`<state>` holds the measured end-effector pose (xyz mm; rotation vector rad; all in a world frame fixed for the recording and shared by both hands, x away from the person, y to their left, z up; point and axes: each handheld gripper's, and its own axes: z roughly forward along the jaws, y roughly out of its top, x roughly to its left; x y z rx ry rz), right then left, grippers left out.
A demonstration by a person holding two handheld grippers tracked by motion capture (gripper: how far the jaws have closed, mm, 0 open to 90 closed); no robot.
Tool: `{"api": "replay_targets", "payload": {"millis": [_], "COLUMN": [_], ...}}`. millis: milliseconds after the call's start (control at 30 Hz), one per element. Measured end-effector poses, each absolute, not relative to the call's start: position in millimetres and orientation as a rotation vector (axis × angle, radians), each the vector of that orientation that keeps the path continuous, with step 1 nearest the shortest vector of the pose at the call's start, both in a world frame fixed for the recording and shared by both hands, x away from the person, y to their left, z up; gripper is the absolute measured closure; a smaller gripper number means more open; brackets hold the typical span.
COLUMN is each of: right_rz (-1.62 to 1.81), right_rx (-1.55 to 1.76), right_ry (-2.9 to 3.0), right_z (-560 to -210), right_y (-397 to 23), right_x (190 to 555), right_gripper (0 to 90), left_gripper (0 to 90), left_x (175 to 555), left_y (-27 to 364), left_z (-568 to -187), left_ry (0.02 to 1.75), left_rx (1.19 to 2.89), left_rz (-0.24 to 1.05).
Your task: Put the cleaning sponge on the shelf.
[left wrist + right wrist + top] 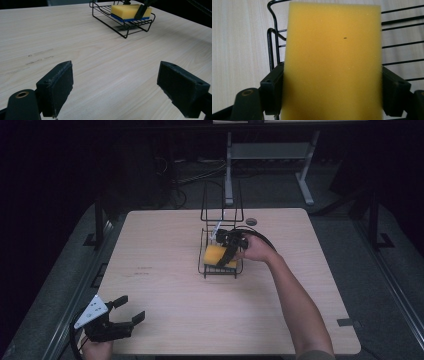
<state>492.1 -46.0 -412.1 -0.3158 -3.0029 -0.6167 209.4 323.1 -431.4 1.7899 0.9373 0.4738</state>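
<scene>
A: What is the right gripper (pixel 226 256) holding?

B: A yellow sponge (pixel 218 255). In the right gripper view the sponge (pixel 332 62) sits between the two black jaws, one pad against each long side, so the claw is clamped on it across its width. The sponge runs forward from the jaws, away from the hand.

A: And where is the sponge relative to that claw's surroundings?

B: It lies in the black wire rack (pixel 206 269), directly under the claw. In the right gripper view the rack's wires (pixel 402 42) pass beneath and to either side of the sponge, with the rim (pixel 271 37) just off the left jaw. The left gripper view shows the sponge (pixel 130 11) has a blue underside resting on the rack's floor (pixel 125 25).

A: The rack itself?

B: It stands on the wooden table (pixel 165 285), toward its far middle, with a tall wire back (pixel 221 202) rising beyond the claw.

A: What about the left gripper (pixel 126 310)?

B: It is spread wide, gripping nothing. In the left gripper view its pads (pixel 57 85) stand far apart over bare tabletop (pixel 112 70). The rack and sponge lie well ahead of it and somewhat to its right. The person's hand (pixel 97 349) holds it at the near left corner of the table, well apart from the right one.
</scene>
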Motion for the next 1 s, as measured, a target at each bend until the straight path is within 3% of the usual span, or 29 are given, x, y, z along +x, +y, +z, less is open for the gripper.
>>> {"api": "replay_targets", "payload": {"millis": [1000], "right_rz": [-0.699], "right_rx": [-0.349], "right_ry": [-3.016], "right_z": [-390], "right_y": [-53], "right_x": [482], "right_gripper": [16.8], "left_gripper": [12.8], "left_x": [209], "left_y": [322], "left_z": [-431], "left_ry": [0.934], "left_rx": [1.795], "left_rz": [0.475]}}
